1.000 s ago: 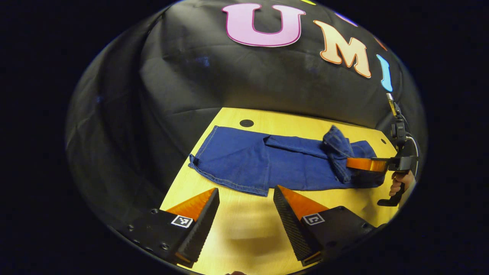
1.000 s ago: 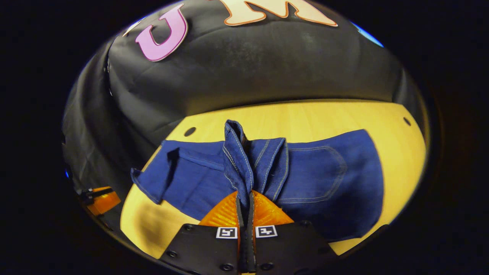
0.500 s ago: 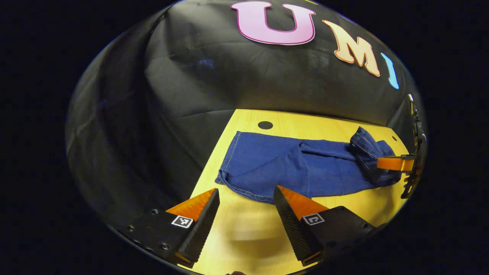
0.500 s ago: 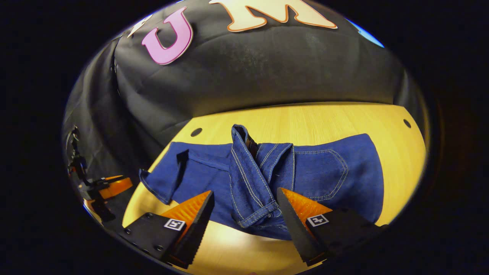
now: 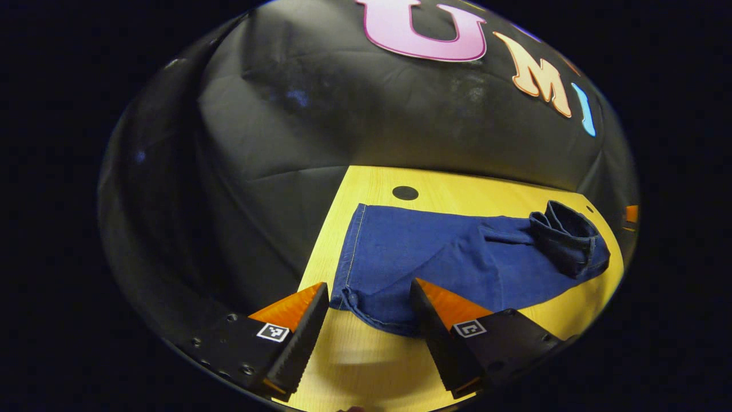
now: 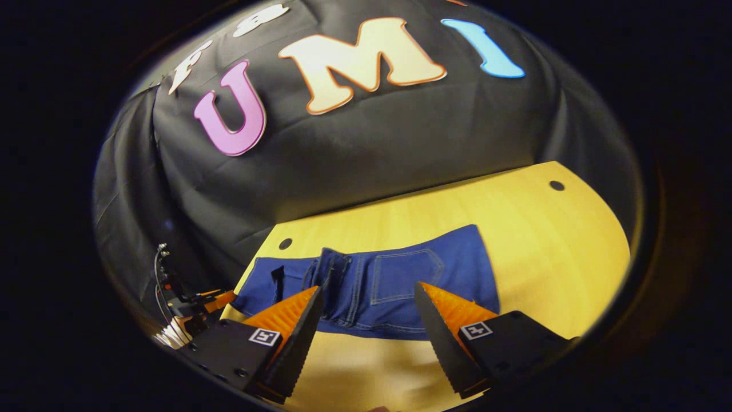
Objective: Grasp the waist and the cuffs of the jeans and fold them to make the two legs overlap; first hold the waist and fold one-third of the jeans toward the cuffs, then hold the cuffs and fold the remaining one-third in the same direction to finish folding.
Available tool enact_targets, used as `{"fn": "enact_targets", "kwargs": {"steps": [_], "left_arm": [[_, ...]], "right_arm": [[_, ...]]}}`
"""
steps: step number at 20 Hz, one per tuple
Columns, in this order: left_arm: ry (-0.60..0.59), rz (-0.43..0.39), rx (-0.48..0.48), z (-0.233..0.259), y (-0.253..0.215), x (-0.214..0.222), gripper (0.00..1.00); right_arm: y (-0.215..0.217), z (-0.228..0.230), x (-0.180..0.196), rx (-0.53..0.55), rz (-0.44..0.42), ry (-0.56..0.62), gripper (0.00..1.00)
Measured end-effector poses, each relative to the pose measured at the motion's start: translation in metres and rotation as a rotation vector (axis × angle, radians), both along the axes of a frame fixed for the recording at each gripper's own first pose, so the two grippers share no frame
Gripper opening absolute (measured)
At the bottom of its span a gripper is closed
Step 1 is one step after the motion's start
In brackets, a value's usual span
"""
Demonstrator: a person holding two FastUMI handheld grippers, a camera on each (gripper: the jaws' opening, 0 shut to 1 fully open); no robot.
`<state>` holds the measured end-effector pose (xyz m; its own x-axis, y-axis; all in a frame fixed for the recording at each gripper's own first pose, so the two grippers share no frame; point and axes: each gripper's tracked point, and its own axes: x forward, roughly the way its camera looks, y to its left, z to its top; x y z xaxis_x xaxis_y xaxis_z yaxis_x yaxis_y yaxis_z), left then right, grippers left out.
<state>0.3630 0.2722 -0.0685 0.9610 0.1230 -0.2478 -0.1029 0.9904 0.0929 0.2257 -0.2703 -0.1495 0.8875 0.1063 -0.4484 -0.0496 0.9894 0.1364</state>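
We see the jeans (image 5: 457, 263) lying on the yellow surface (image 5: 372, 360), legs overlapped, with the waist end bunched in a raised fold (image 5: 566, 237). The left tongs (image 5: 369, 317) stand wide open, holding nothing, at the cuff end. The right tongs (image 6: 369, 320) stand wide open above the near edge of the jeans (image 6: 394, 286), holding nothing.

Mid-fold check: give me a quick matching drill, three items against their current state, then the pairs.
Items:
1. blue denim jeans
2. left gripper
3. yellow wooden table

States:
A. open, a jeans cuff between its fingers, not pinched
B. bare beyond the waist end
C. lying on the table, bunched near the waist

Pairs: 1-C, 2-A, 3-B
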Motion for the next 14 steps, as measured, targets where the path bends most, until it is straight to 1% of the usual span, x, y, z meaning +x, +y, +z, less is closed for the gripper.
{"fn": "enact_targets", "kwargs": {"steps": [2, 3, 4, 7, 11, 13, 14], "left_arm": [[0.026, -0.016, -0.013, -0.010, 0.002, 0.011, 0.88], [0.037, -0.025, -0.025, -0.016, 0.001, 0.012, 0.87], [0.043, -0.028, -0.037, -0.019, 0.002, 0.014, 0.90], [0.055, -0.034, -0.051, -0.025, 0.003, 0.017, 0.90], [0.073, -0.032, -0.054, -0.033, 0.004, 0.020, 0.92], [0.071, -0.039, -0.065, -0.033, 0.001, 0.020, 0.90], [0.073, -0.050, -0.067, -0.032, -0.001, 0.020, 0.87]], "right_arm": [[-0.017, 0.014, -0.016, -0.004, -0.062, -0.020, 0.98], [-0.027, 0.020, -0.023, -0.004, -0.093, -0.028, 0.98], [-0.037, 0.023, -0.029, -0.007, -0.121, -0.032, 0.98], [-0.060, 0.026, -0.048, -0.009, -0.194, -0.030, 0.98], [-0.069, 0.019, -0.067, 0.005, -0.236, -0.011, 0.98], [-0.066, 0.016, -0.070, 0.013, -0.237, -0.006, 0.98], [-0.064, 0.015, -0.073, 0.017, -0.238, -0.006, 0.98]]}}
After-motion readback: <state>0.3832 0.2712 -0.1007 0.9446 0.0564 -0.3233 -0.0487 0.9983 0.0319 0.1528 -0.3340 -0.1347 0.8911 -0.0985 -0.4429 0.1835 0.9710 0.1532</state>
